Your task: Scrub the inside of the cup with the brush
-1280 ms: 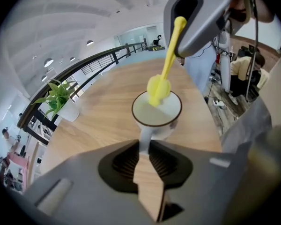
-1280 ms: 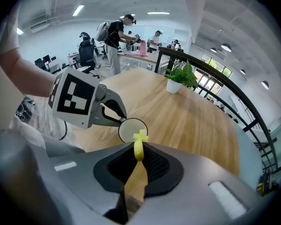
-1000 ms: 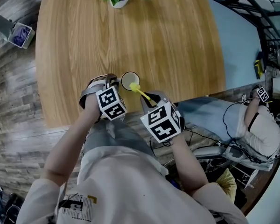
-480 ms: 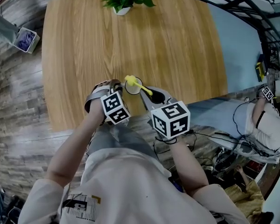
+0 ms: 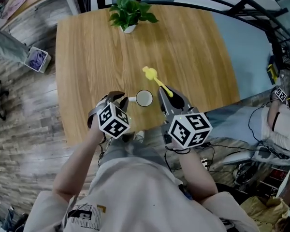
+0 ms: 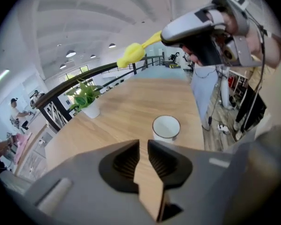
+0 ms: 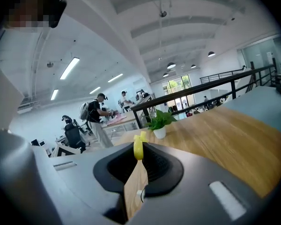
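Note:
A white cup (image 5: 144,98) stands upright on the wooden table (image 5: 198,47) near its front edge; in the left gripper view the cup (image 6: 166,127) is just ahead of the jaws and apart from them. My left gripper (image 5: 120,98) sits to the cup's left. Its jaws (image 6: 143,146) are closing, a narrow gap remains, and nothing is between them. My right gripper (image 5: 167,92) is shut on the handle of a yellow brush (image 5: 152,76). The brush head hangs in the air beyond the cup, outside it. In the right gripper view the yellow brush (image 7: 138,147) sticks out between the pads.
A potted plant (image 5: 129,13) stands at the table's far edge. On the floor at the left is a small bin (image 5: 37,59). Black railing runs behind the table, and cables and gear lie at the right. People stand far off in the hall.
The brush has come up out of the cup and moved away beyond it. The left gripper, which was against the cup, now stands apart from it.

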A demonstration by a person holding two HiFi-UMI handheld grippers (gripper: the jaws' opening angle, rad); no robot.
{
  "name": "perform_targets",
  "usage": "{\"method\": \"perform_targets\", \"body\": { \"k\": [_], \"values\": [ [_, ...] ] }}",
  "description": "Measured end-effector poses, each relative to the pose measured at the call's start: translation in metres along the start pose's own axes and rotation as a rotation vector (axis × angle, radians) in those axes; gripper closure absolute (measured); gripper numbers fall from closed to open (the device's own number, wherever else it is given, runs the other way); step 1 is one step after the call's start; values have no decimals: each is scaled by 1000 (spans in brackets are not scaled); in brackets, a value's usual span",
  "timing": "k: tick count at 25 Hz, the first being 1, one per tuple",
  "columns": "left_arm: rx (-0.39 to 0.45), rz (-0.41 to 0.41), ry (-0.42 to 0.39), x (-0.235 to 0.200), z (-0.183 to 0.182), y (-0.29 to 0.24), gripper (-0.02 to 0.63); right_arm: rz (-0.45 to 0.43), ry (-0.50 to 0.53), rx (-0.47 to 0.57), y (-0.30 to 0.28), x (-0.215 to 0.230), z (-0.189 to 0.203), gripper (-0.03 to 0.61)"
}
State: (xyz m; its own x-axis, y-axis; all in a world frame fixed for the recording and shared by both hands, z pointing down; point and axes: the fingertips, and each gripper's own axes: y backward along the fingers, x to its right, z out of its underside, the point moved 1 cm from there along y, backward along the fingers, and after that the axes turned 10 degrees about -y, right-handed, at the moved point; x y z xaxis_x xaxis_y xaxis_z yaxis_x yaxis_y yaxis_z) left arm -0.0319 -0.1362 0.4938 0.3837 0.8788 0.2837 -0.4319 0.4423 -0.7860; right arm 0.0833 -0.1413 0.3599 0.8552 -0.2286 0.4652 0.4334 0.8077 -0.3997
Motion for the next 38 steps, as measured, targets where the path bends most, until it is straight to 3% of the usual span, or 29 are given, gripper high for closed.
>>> {"method": "perform_targets", "body": {
  "k": [5, 11, 16, 25, 31, 38],
  "values": [
    [149, -161, -3, -40, -48, 64, 598, -9, -15, 100, 16, -14, -35, 545],
    [330, -173, 135, -73, -94, 123, 609, -33, 32, 227, 46, -40, -87, 545],
    [456, -258, 110, -90, -131, 176, 611, -38, 120, 338, 82, -69, -119, 545],
    [649, -426, 152, -115, -167, 265, 611, -30, 282, 502, 132, -119, -155, 545],
    [697, -480, 143, -110, -176, 300, 611, -17, 351, 579, 156, -139, -166, 545],
    [689, -500, 137, -94, -166, 298, 611, -22, 329, 597, 162, -143, -157, 545]
  ]
}}
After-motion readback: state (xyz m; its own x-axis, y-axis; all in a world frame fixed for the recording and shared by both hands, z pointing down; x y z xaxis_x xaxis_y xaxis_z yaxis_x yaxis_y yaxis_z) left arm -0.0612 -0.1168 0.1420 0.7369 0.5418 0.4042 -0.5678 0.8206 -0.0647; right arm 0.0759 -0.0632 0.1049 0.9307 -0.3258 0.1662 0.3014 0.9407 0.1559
